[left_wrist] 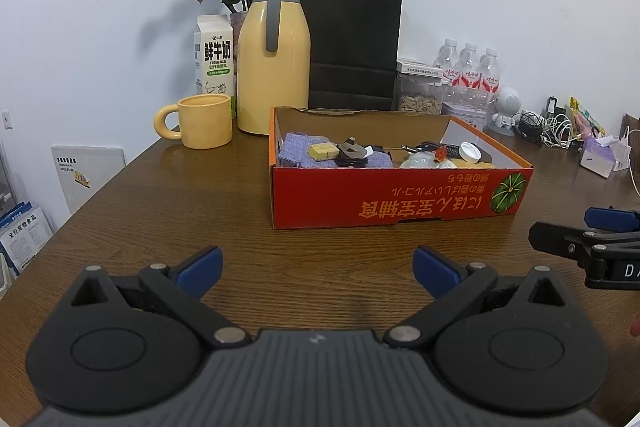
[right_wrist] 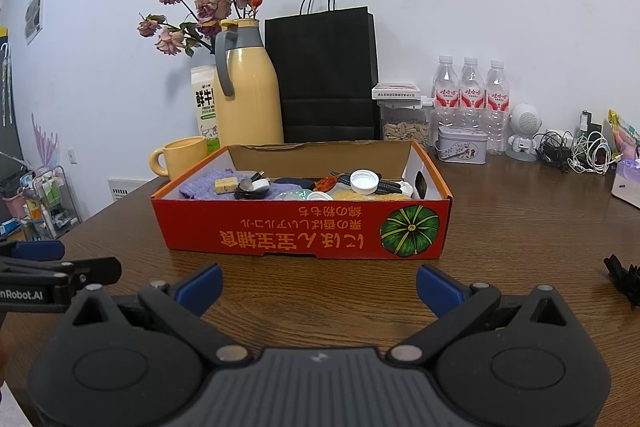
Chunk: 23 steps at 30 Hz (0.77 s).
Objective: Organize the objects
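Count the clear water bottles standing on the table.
3: left bottle, middle bottle and right bottle stand in a row against the wall, behind the metal tin. None seems hidden.

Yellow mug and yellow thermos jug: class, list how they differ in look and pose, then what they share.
The yellow mug is short, open-topped, with a yellow loop handle at its side; the yellow thermos jug is tall, lidded, with a grey handle. The mug stands nearer the table edge. Both are yellow and upright.

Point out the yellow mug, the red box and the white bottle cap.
yellow mug (left_wrist: 205,123), left wrist view, on its front wall.
red box (right_wrist: 280,231), right wrist view, on its printed front side.
white bottle cap (right_wrist: 364,181), right wrist view, on its top face.
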Available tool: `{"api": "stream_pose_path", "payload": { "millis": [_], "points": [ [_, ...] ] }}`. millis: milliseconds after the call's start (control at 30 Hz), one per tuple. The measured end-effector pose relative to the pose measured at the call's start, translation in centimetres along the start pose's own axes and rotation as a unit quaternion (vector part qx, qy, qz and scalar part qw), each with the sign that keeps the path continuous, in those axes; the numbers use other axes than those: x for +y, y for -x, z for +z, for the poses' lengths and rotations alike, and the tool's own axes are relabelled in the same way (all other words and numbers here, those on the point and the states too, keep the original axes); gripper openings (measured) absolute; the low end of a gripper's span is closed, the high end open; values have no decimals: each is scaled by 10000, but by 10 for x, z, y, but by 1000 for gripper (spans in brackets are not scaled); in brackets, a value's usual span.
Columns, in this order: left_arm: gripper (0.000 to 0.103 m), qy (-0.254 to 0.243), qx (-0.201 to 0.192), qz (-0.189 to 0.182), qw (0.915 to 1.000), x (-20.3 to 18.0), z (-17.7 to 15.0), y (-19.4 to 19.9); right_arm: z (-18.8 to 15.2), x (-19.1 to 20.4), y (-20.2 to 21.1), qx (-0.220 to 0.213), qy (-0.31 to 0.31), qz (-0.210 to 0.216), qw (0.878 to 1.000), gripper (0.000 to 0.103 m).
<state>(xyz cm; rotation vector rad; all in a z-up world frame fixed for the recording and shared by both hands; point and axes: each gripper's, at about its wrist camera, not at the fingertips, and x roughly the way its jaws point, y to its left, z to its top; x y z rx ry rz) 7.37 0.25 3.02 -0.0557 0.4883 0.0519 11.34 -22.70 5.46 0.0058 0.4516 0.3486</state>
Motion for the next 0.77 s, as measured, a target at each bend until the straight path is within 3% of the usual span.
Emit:
{"api": "stream_pose_path", "payload": {
  "millis": [767],
  "points": [
    [103,-23,56,-116,9999,-3,-3,-2,-4,1,-1,29,10,1,10000,103]
  ]
}}
